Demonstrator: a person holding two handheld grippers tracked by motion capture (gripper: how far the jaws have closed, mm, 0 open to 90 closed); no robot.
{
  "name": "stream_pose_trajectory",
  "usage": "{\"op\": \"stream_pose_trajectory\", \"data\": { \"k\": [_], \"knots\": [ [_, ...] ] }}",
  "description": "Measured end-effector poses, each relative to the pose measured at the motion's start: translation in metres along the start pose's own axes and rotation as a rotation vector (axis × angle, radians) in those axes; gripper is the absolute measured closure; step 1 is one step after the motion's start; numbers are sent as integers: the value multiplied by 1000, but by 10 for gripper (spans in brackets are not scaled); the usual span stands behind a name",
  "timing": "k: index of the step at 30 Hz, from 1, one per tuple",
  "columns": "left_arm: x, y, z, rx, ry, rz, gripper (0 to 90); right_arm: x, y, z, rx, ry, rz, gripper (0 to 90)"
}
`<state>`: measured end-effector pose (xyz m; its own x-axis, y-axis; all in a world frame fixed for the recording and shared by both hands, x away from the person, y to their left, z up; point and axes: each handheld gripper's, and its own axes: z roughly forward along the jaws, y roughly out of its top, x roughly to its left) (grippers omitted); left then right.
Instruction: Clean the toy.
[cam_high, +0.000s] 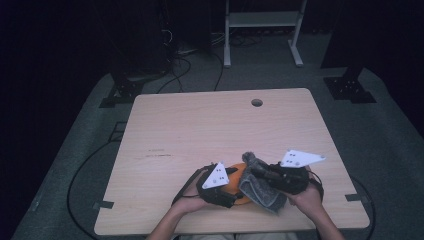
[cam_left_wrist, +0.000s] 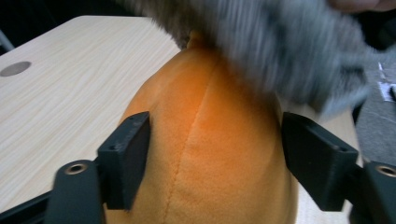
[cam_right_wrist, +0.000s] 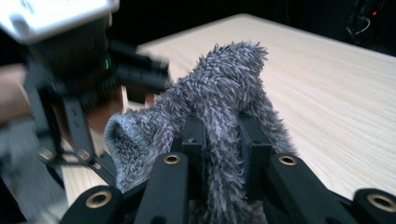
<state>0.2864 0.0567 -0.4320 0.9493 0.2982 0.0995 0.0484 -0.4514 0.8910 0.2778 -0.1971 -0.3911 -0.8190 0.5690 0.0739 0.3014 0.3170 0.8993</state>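
The right gripper (cam_right_wrist: 223, 140) is clamped on a grey furry cloth (cam_right_wrist: 219, 88), its jaws pinching a fold. In the high view the cloth (cam_high: 260, 185) lies at the table's (cam_high: 200, 130) near edge, about 5 o'clock from its centre, draped over an orange plush (cam_high: 239, 172). The left gripper (cam_left_wrist: 215, 154) sits at 9 o'clock of the plush (cam_left_wrist: 210, 140); its jaws stand apart either side: the left one touches it, the right one is clear
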Motion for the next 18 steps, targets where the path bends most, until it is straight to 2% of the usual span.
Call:
{"op": "stream_pose_trajectory", "data": {
  "k": [2, 5, 6, 9, 11, 13, 14, 16, 18],
  "knots": [
    [4, -1, -6, -22, -17, -3, 195, -1, -5, 4, 28, 7, -10, 749],
    [13, -2, -14, -50, -3, -54, 131, -5, -9, -1, 33, 2, 4, 749],
    [15, -4, -14, -48, -3, -69, 125, -7, -10, -2, 31, 1, 9, 749],
    [18, -9, -6, 6, -15, -87, 105, -10, -12, -3, 26, 18, 23, 748],
    [18, -12, -3, -3, -21, -94, 117, -14, -13, -3, 28, 19, 22, 747],
    [18, -13, -3, -8, -27, -99, 133, -23, -17, -5, 30, 11, 48, 747],
    [17, -14, -2, -10, -32, -99, 135, -28, -20, -7, 29, 6, 69, 747],
    [13, -16, 0, 1, -39, -51, 136, -37, -26, -12, 32, -13, 111, 748],
    [11, -15, 1, 10, -16, -34, 146, -41, -29, -18, 36, -34, 125, 749]
  ]
}}
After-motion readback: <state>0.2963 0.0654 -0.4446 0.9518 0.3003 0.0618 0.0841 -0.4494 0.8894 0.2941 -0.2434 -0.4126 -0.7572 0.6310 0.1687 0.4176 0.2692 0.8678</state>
